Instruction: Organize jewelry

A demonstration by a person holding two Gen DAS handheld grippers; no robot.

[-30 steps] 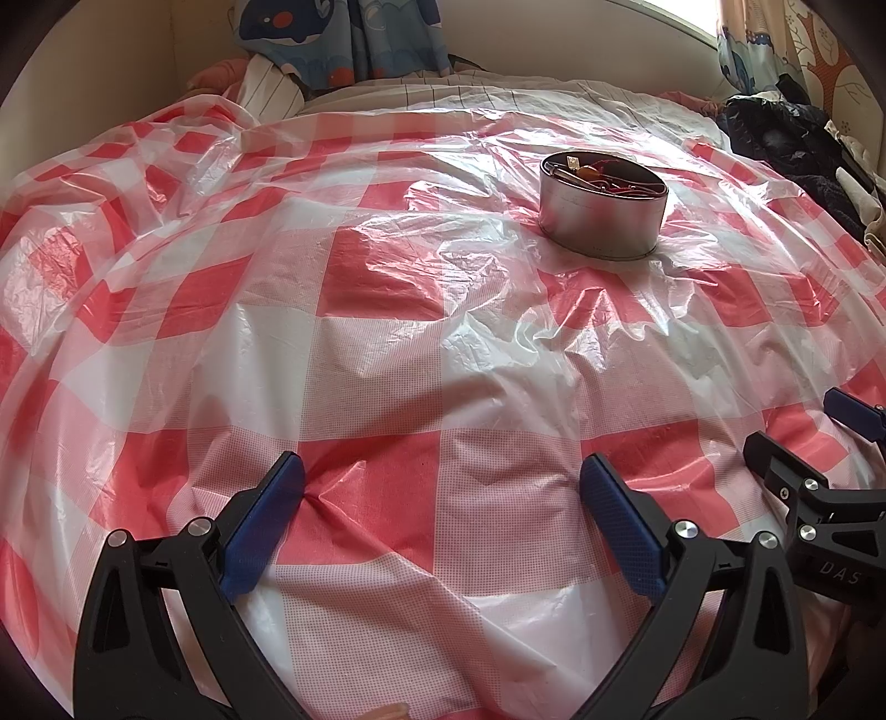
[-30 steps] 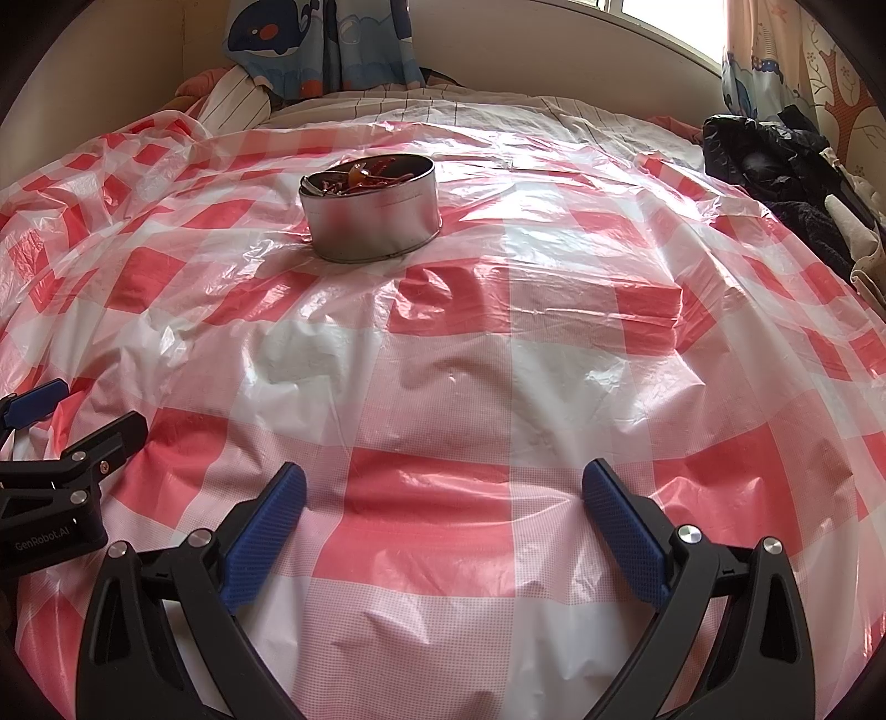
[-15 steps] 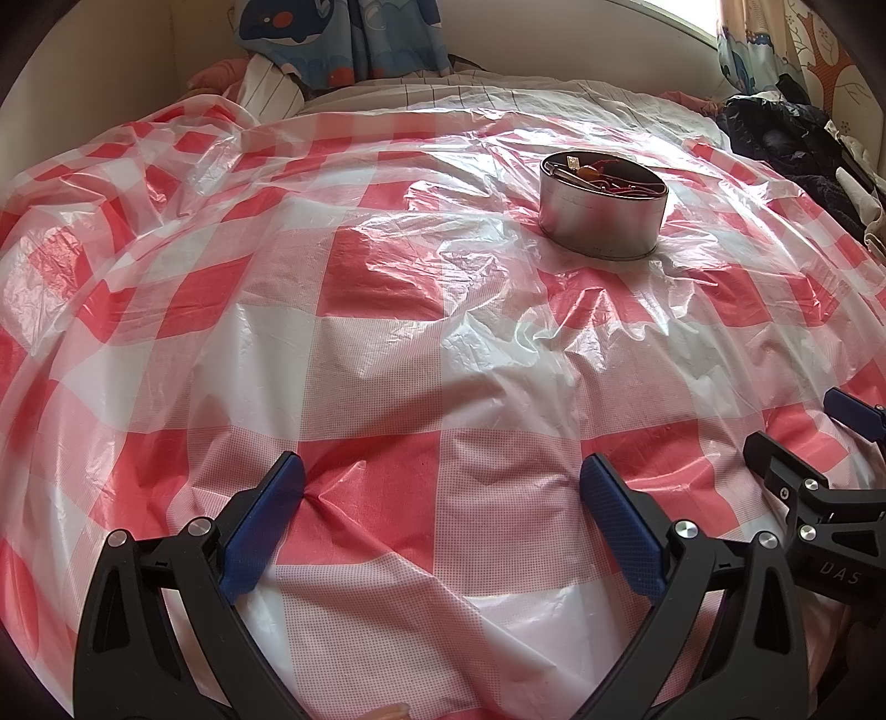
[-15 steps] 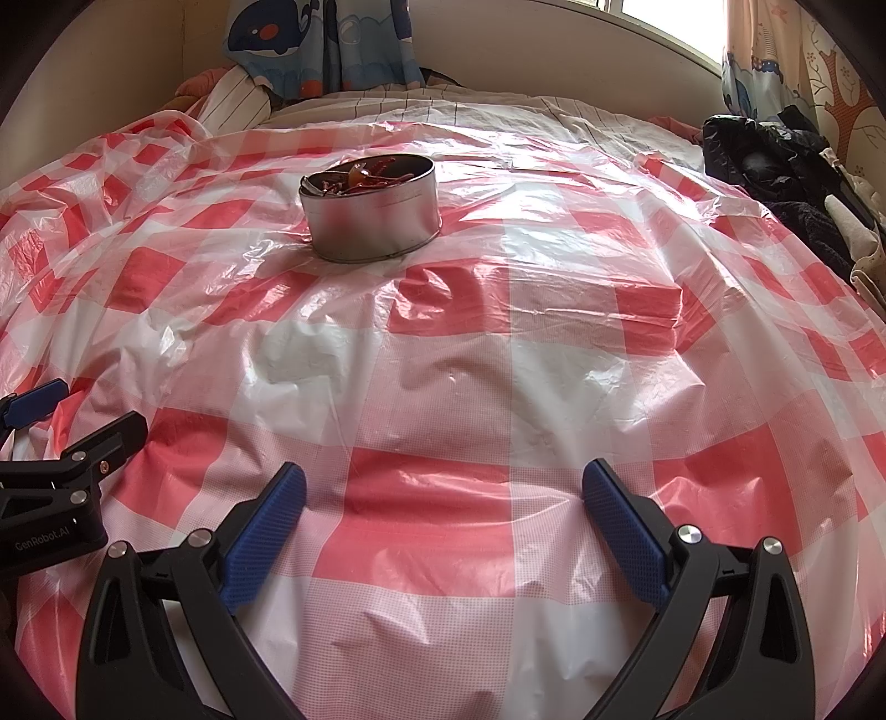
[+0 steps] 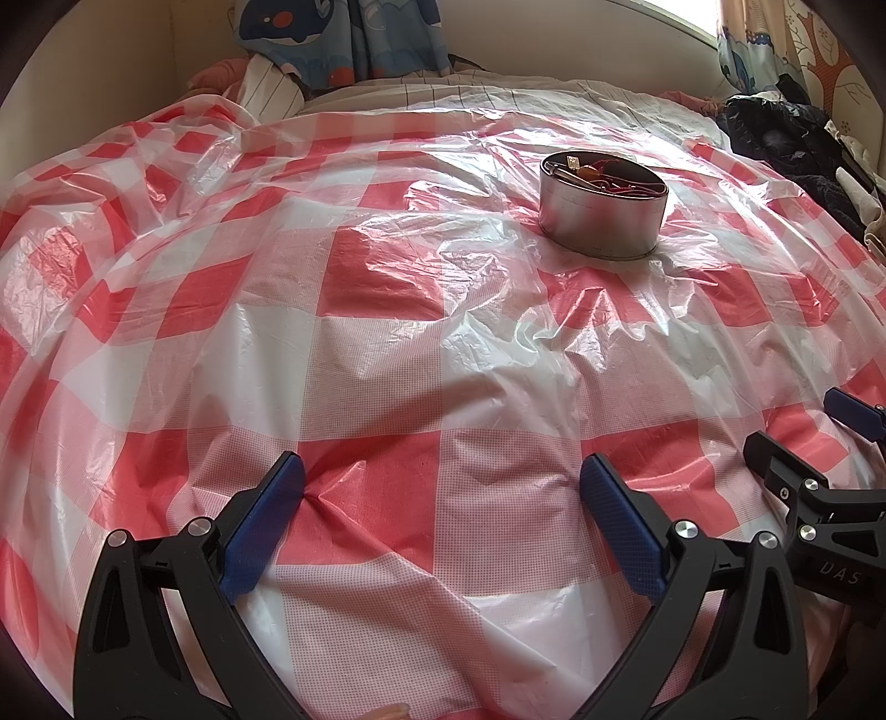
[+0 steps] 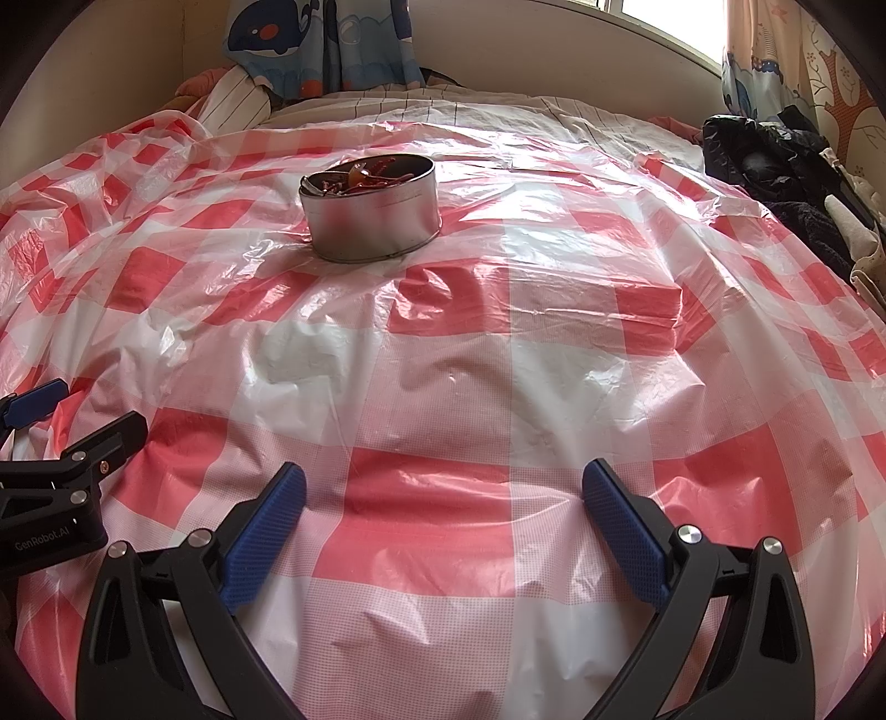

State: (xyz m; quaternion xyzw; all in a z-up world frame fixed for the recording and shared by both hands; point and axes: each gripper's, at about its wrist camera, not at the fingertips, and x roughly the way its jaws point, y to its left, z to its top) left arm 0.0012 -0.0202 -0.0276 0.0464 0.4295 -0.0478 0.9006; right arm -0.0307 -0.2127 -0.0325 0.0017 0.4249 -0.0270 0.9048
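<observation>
A round silver tin (image 5: 603,219) stands on the red and white checked plastic sheet (image 5: 387,360), far ahead and to the right in the left wrist view. It holds a pile of red and orange jewelry (image 5: 606,173). The tin (image 6: 372,221) sits ahead and to the left in the right wrist view, with the jewelry (image 6: 368,171) showing above its rim. My left gripper (image 5: 443,487) is open and empty, low over the sheet near its front. My right gripper (image 6: 443,490) is open and empty, beside the left one. Each gripper shows at the edge of the other's view.
The sheet covers a bed and is wrinkled. Dark clothes (image 6: 775,160) lie at the far right. A striped pillow (image 6: 238,105) and a whale-print curtain (image 6: 310,44) are at the back by the wall.
</observation>
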